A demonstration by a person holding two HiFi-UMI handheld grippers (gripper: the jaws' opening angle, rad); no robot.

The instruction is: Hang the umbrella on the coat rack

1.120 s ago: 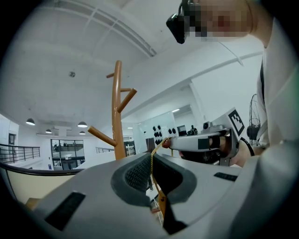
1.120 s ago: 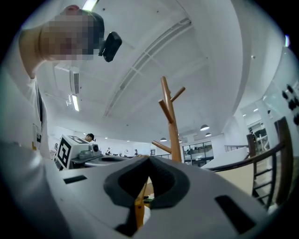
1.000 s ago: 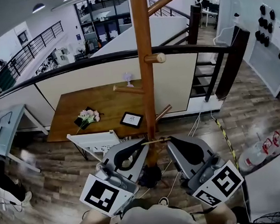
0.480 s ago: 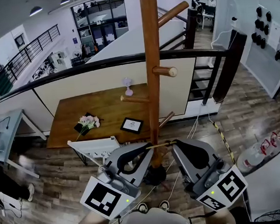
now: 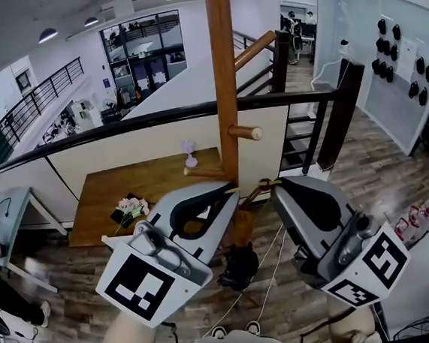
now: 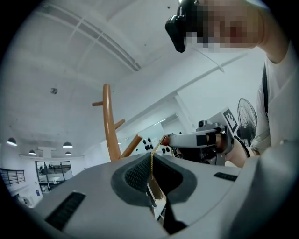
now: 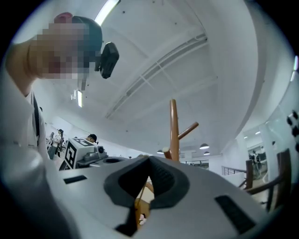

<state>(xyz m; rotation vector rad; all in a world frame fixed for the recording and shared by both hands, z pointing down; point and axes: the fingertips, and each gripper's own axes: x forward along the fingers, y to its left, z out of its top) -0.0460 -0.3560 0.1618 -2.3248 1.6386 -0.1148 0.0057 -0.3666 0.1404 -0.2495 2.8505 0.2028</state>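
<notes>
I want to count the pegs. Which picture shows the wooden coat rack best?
The head view: the coat rack stands close, its pole and several pegs clear. The left gripper view and right gripper view show only its upper part, small, beyond the jaws.

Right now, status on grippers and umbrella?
Left gripper and right gripper shut on yellow cord. Cord taut by coat rack, not over peg yet. Nothing seen in the way.

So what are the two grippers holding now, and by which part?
A thin yellow cord, stretched between them: the left gripper pinches one end, the right gripper the other.
</notes>
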